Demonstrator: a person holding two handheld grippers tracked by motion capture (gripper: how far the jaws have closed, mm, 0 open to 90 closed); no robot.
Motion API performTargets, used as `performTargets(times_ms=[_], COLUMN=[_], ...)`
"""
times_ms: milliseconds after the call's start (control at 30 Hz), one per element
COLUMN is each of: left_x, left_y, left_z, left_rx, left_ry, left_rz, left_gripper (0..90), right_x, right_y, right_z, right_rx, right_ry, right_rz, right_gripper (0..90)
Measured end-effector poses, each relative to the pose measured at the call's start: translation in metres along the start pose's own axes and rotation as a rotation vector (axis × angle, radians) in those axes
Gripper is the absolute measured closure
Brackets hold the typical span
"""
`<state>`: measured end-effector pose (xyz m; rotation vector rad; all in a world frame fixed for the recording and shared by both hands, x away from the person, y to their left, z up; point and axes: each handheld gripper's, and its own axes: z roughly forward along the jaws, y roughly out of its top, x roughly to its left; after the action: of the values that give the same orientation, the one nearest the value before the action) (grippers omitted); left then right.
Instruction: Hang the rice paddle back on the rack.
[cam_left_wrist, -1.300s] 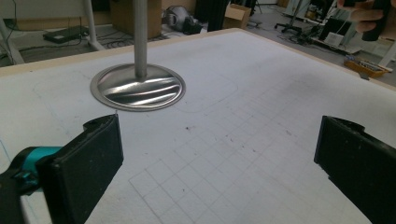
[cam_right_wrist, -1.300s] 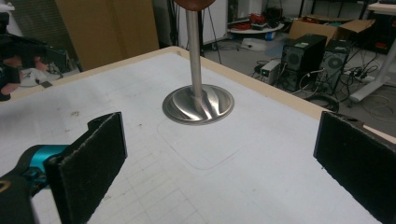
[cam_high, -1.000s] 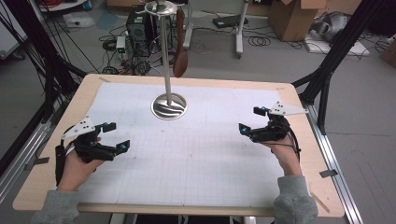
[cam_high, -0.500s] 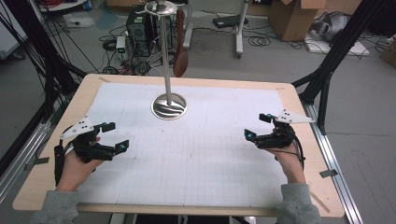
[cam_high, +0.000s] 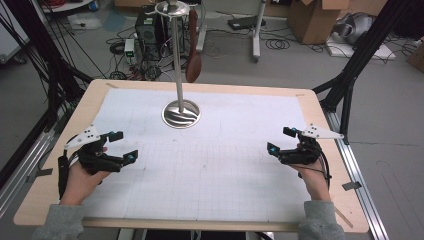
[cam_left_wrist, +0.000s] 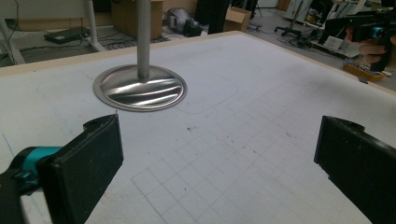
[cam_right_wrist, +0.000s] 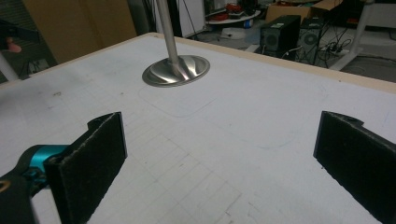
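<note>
A metal stand with a round shiny base (cam_high: 181, 114) and a tall pole rises at the table's far middle. A brown wooden spoon (cam_high: 193, 65) hangs from its top. My left gripper (cam_high: 124, 146) is held open over the left of the white gridded mat (cam_high: 220, 165), with nothing between its jaws. My right gripper (cam_high: 280, 140) is open over the mat's right side, also empty. In the left gripper view the gripper (cam_left_wrist: 219, 172) faces the base (cam_left_wrist: 140, 88). In the right gripper view the gripper (cam_right_wrist: 219, 163) points at the same base (cam_right_wrist: 176, 71).
The wooden table edge (cam_high: 200, 224) runs along the near side. Black frame legs (cam_high: 350, 75) flank the table. Beyond the far edge the floor holds a computer tower (cam_high: 150, 25), cables and cardboard boxes (cam_high: 312, 20).
My right gripper has drawn back toward the near edge and a little to the right. The left gripper has hardly moved. Both stay open.
</note>
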<state>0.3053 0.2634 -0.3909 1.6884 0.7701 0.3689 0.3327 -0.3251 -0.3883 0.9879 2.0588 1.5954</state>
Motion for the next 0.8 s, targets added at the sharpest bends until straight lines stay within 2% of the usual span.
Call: performTargets(times_ms=[433, 633, 800], left_x=[0.000, 0.000, -0.001], left_y=[0.000, 0.001, 0.002], left_z=[0.000, -0.001, -0.002], left_rx=[0.002, -0.001, -0.002], left_ry=[0.002, 0.005, 0.007], left_rz=[0.000, 0.003, 0.012], left_gripper=[1.7, 1.7, 1.7], right_x=[0.002, 0.000, 0.000], right_y=[-0.017, -0.027, -0.026], right_z=[-0.013, -0.014, -0.016], right_rx=[-0.017, -0.001, -0.037], right_ry=[-0.036, -0.053, -0.054], right_rz=[0.019, 0.034, 0.031], right_gripper=[1.3, 1.3, 1.4])
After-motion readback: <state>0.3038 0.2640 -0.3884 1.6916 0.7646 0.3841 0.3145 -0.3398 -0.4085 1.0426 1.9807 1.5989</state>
